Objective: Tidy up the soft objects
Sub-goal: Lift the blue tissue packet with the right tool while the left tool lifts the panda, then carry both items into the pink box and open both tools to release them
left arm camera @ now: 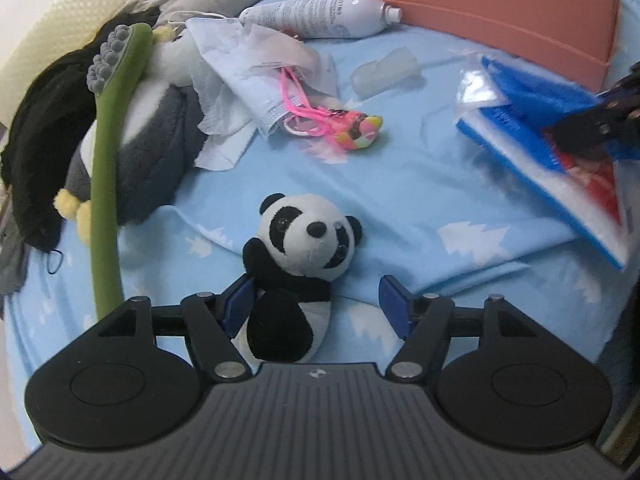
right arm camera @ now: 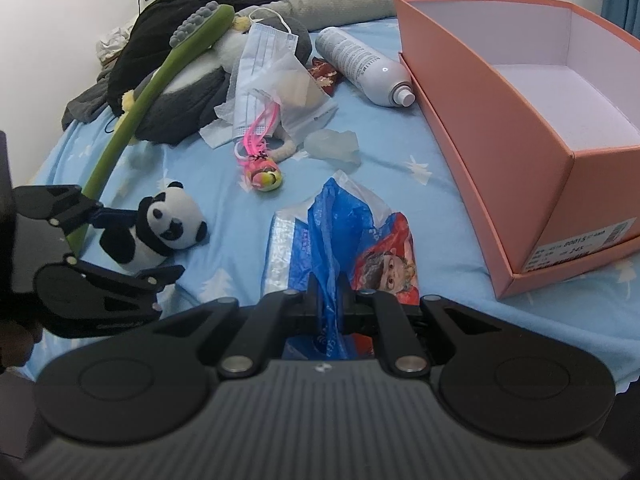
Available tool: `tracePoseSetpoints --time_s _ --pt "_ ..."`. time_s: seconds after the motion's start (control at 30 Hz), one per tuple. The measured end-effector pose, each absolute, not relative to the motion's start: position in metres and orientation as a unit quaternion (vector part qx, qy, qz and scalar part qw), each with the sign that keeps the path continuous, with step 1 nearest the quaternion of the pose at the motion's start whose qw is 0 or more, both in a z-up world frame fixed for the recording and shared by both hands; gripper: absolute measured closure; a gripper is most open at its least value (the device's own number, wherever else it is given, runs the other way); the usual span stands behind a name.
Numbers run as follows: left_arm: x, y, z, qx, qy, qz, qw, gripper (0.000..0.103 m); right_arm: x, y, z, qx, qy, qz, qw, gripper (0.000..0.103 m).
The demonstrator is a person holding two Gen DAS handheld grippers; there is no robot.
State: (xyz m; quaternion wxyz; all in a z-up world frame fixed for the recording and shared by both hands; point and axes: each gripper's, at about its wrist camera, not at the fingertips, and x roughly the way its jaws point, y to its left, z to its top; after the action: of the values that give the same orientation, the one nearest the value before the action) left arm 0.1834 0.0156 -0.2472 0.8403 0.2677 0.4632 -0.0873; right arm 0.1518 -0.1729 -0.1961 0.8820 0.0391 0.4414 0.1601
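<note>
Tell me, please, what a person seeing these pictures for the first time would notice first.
Probably the small panda plush, lying on the blue bed sheet between the open fingers of the left gripper. Next, the large orange box, open and empty, at the right side of the bed. In front of it, the right gripper is shut on a crumpled blue plastic bag.

My bed (right arm camera: pixel 440 184) wears a light blue sheet printed with white trees. A small panda plush (left arm camera: pixel 298 256) lies on it between my left tool's (left arm camera: pixel 316 304) spread fingers. Ahead of that tool lie a pink toy (left arm camera: pixel 352 130), a clear plastic piece (left arm camera: pixel 386 70) and a white spray can (left arm camera: pixel 320 14). The orange box (right arm camera: pixel 500 120) rests right of my right tool (right arm camera: pixel 329 300); a blue packet (right arm camera: pixel 348 240) lies under it.
</note>
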Motion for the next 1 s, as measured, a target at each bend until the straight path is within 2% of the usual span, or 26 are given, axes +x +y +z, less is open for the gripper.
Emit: tracePoseSetpoints --time_s 0.1,0.27,0.33,0.7,1.0 --pt "0.19 0.019 -0.253 0.271 0.473 -0.071 0.835 0.034 0.152 -0.175 -0.196 0.043 0.439 0.16 0.883 0.093" --pt "0.196 0.031 -0.257 0.254 0.48 -0.053 0.838 0.048 0.152 -0.177 -0.197 0.047 0.44 0.161 0.882 0.093" --pt "0.195 0.032 -0.254 0.245 0.476 -0.05 0.843 0.051 0.152 -0.178 -0.197 0.047 0.439 0.163 0.883 0.093" --pt "0.181 0.046 -0.217 0.062 0.478 -0.014 0.876 0.052 0.15 -0.177 -0.173 0.026 0.412 0.169 0.895 0.093" --pt "0.177 0.033 -0.15 -0.051 0.437 -0.022 0.898 0.052 0.149 -0.19 -0.121 0.019 0.357 0.174 0.918 0.093"
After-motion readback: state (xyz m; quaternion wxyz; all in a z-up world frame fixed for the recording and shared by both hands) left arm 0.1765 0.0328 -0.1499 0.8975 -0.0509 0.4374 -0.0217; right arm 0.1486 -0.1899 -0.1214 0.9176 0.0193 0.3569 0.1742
